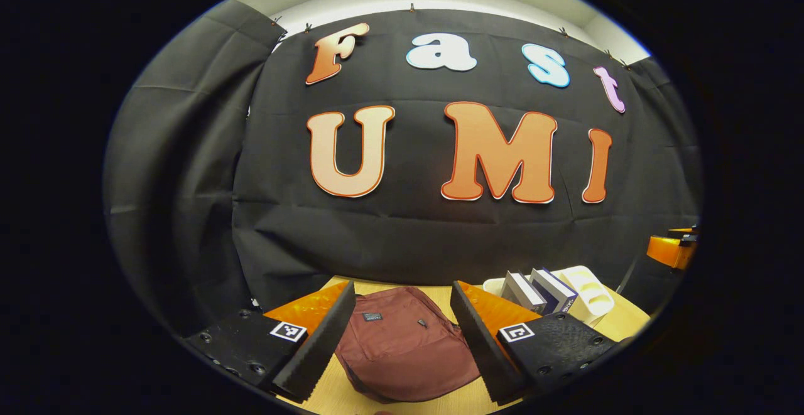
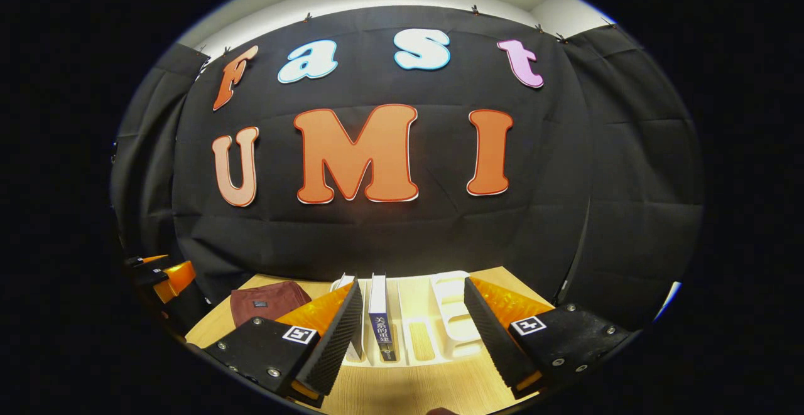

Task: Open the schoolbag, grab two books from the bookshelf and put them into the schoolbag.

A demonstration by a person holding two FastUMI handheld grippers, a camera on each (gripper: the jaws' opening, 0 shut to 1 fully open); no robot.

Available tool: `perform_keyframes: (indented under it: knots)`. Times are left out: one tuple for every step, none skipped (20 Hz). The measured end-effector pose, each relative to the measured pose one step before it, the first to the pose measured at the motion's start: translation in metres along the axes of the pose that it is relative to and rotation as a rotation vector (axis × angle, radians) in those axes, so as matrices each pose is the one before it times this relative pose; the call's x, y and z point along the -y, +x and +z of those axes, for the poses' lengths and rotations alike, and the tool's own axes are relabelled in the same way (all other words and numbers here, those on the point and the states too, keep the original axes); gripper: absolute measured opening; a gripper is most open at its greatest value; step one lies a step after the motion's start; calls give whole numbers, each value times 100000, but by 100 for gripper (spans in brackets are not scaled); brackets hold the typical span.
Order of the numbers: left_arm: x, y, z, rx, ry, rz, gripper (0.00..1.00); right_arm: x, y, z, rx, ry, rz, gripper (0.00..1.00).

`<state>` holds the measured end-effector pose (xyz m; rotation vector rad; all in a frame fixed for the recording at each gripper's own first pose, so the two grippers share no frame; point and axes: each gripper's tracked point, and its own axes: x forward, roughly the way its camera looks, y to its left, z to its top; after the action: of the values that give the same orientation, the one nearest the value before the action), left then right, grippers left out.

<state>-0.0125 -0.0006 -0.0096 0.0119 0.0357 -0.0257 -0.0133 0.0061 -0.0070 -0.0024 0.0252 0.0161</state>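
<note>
Nothing done yet: schoolbag lies zipped on worktop ahead of spread, empty left gripper; books stand in bookshelf, right gripper spread before them

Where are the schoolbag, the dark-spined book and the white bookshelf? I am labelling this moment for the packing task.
schoolbag (image 1: 402,346): left gripper view, on its front panel.
dark-spined book (image 2: 379,317): right gripper view, on its spine.
white bookshelf (image 2: 457,314): right gripper view, on its right-hand divider.
</note>
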Motion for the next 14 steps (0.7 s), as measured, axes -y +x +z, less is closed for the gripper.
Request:
perform_keyframes:
  knots:
    - [6, -78, -81, 41, 122, 14, 95, -15, 31, -56, -71, -183, 4, 96]
    - [44, 63, 104, 0, 404, -85, 95, -1, 0, -81, -53, -212, 0, 96]
    - [72, 97, -129, -88, 538, 25, 95, -12, 22, -22, -56, -199, -17, 96]
    - [-3, 34, 25, -150, 434, 81, 95, -66, -62, 15, -167, -131, 55, 96]
    - [-78, 25, -220, -295, 96, -57, 95, -29, -12, -103, -43, 12, 53, 96]
    - [26, -73, 11, -160, -73, -58, 95, 11, 66, 10, 38, 37, -22, 96]
    - [6, -104, -251, -34, -65, -88, 95, 12, 34, 44, 124, -61, 23, 96]
    - [33, 13, 11, -36, 102, 39, 95, -58, -1, 33, -3, -78, 9, 96]
    - [-137, 26, -36, -109, 169, 169, 95, -32, -50, -125, -151, -10, 102, 96]
    - [-83, -16, -46, -81, 176, 257, 95, 21, 54, 0, 21, 34, 71, 96]
    - [-87, 126, 101, 22, 38, 210, 95, -114, 94, -12, -58, -94, -27, 96]
    - [-77, -24, -44, -35, -88, 211, 95, 18, -105, -30, -41, -236, -31, 96]
    - [-114, 41, -60, -94, -80, 42, 95, 7, 66, -116, -122, -227, 6, 96]
    - [24, -37, -112, -154, 48, 35, 95, 19, 16, -87, -215, -232, -22, 96]
